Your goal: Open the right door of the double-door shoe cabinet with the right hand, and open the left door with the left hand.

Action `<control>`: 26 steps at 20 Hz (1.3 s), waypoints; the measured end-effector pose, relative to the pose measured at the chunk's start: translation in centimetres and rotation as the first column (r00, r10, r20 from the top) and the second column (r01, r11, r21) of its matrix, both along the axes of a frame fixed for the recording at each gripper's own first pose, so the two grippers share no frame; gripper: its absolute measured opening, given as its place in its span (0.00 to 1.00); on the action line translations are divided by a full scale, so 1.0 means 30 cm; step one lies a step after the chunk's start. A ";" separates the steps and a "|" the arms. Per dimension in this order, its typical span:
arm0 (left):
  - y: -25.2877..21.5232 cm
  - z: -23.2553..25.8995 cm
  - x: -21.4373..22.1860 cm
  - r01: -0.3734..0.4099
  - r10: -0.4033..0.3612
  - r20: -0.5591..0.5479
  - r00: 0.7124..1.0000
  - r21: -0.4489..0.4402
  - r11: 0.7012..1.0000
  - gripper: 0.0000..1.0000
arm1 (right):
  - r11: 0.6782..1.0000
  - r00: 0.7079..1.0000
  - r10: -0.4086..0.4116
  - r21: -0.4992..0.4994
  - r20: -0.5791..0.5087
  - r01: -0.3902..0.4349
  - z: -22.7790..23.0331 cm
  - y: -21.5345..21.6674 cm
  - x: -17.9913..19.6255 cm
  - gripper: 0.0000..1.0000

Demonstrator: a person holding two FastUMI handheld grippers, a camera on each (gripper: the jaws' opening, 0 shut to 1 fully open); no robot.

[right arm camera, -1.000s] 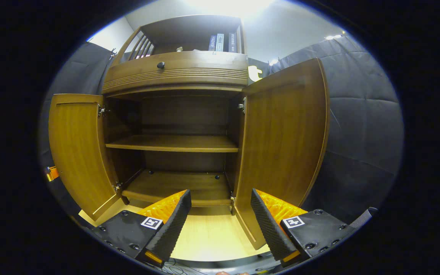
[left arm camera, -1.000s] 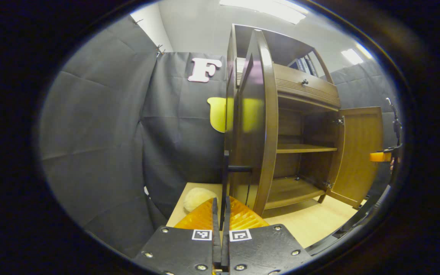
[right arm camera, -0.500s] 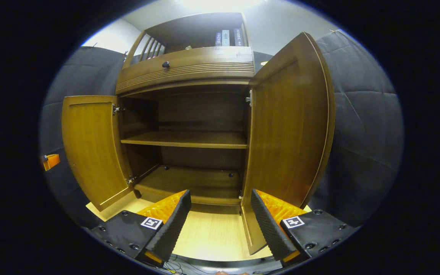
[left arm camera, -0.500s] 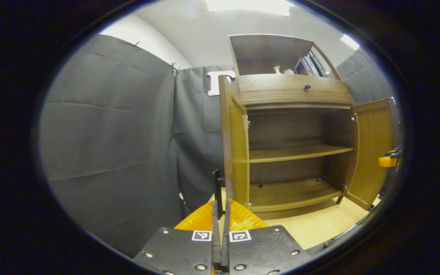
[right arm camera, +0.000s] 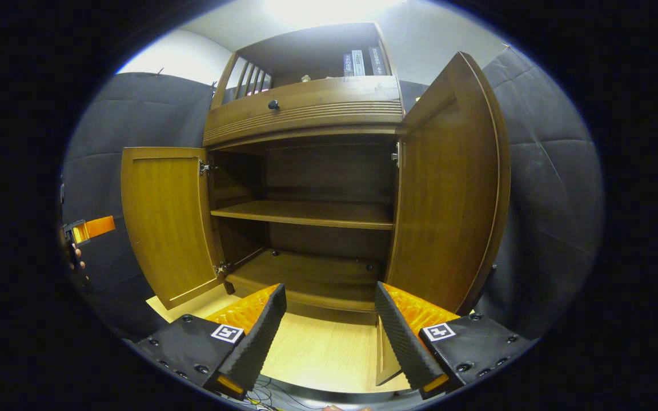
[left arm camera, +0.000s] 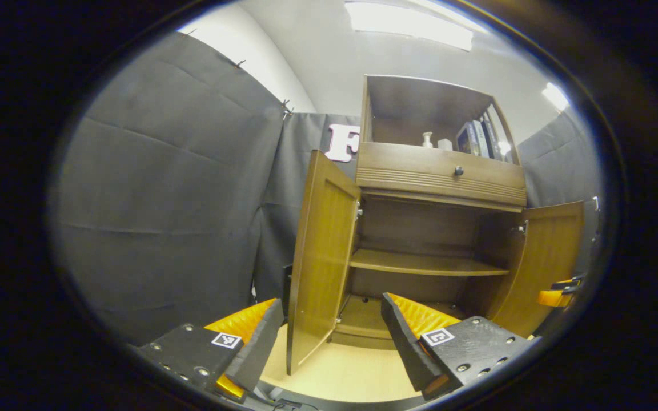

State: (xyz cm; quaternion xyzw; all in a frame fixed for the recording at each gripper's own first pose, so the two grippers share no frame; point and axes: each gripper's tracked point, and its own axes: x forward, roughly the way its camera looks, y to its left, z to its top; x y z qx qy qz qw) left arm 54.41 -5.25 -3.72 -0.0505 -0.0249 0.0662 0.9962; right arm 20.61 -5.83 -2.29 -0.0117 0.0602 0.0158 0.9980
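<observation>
Now we hold both grippers back from the shoe cabinet, and neither touches it. Nearest to us in the left gripper view, the left gripper has its fingers spread wide apart with nothing between them; the lower edge of the left door shows in the gap, but it stands farther off and is not gripped. In the right gripper view the right gripper is likewise spread apart and empty, poised over the pale wooden floor in front of the cabinet.

Next come the doors. The left door is swung out from the cabinet's left side, its inner face turned towards the opening. The right door is swung out from the cabinet's right side, also fully clear of the opening. At the far left edge of the right gripper view, beyond the left door, we see part of the left gripper and fingers of the hand holding it.

Behind the doors the cabinet interior lies open: a middle shelf above a bottom board, both bare. Above the opening runs a drawer front with a small dark knob. Over that, the cabinet's top compartment holds several upright books, and in the left gripper view a pump bottle stands beside them.
</observation>
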 end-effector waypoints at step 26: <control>-0.162 -0.046 0.060 0.373 -0.364 -0.081 0.928 0.187 0.909 1.00 | 0.995 0.995 -0.094 -0.015 -0.010 0.094 0.051 0.238 -0.025 0.93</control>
